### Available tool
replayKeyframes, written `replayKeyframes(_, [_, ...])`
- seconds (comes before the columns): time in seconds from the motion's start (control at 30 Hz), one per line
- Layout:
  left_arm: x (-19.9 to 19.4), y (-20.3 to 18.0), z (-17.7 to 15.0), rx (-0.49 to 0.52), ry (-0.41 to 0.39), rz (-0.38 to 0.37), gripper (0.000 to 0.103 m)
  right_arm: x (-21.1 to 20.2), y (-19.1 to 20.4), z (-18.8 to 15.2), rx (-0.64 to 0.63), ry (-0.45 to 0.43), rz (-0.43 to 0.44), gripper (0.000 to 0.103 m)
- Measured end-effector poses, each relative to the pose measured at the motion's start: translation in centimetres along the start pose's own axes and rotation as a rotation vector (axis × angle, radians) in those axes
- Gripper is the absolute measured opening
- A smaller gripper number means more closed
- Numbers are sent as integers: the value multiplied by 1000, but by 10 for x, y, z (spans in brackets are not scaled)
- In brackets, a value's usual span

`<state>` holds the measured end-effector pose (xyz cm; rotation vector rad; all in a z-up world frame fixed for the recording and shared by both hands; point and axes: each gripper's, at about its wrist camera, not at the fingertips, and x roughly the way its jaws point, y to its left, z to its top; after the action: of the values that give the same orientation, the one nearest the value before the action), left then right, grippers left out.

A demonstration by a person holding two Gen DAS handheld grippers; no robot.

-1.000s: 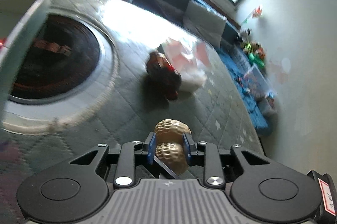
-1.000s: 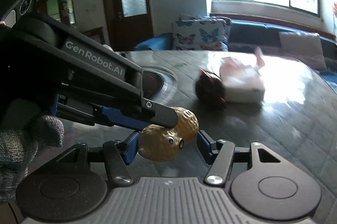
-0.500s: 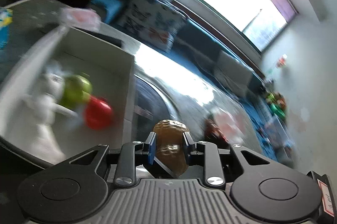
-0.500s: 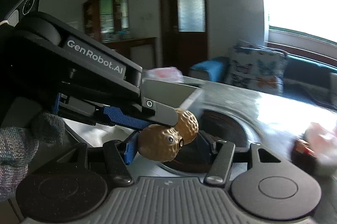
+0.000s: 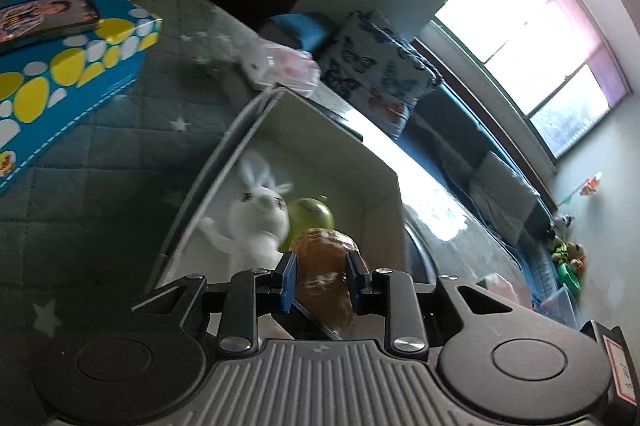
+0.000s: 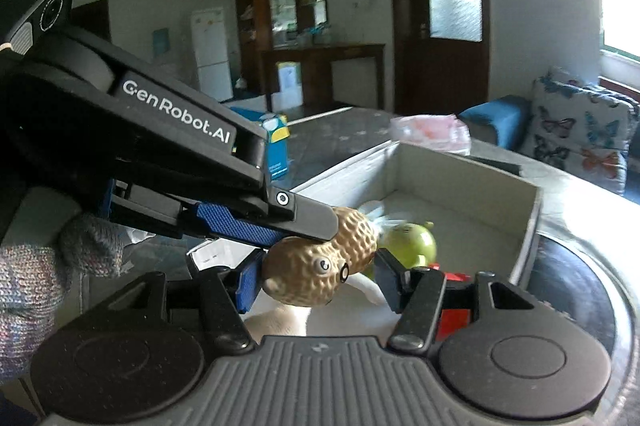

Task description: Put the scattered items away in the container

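Observation:
A tan peanut toy point(image 5: 322, 266) with cartoon eyes point(image 6: 316, 270) is held by both grippers at once, over the open white box point(image 5: 320, 129). My left gripper point(image 5: 320, 276) has its blue pads against the peanut's sides while its jaws are opening. In the right wrist view the left gripper point(image 6: 304, 222) reaches in from the left onto the peanut's top. My right gripper point(image 6: 316, 280) is shut on the peanut's two ends. Inside the box point(image 6: 460, 177) lie a white rabbit plush point(image 5: 256, 214), a green toy point(image 6: 412, 244) and a red item point(image 6: 452, 278).
A blue and yellow box point(image 5: 60, 81) lies on the grey quilted tabletop to the left. A pink tissue pack point(image 6: 428, 133) rests behind the white box. A black round inset point(image 6: 568, 278) is to the box's right. A gloved hand point(image 6: 32, 290) holds the left gripper.
Both grippers swung left together with the peanut, from the table area near the red toy and tissue pack to above the white box, whose contents have come into view.

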<state>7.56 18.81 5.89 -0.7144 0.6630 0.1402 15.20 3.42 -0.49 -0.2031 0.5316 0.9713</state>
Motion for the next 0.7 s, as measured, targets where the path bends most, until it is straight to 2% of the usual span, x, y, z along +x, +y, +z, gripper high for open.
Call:
replayKeyframes(0.37, [-1, 19, -1, -27, -16, 75, 30, 26, 13, -6, -62, 75, 31, 60])
replayKeyframes(0.43, [-4, 21, 0, -33, -28, 79, 30, 26, 18, -10, -68, 91, 40, 55])
replayKeyframes(0.7, [-4, 25, -5, -39, -18, 83, 30, 32, 28, -11, -92, 111, 52, 54])
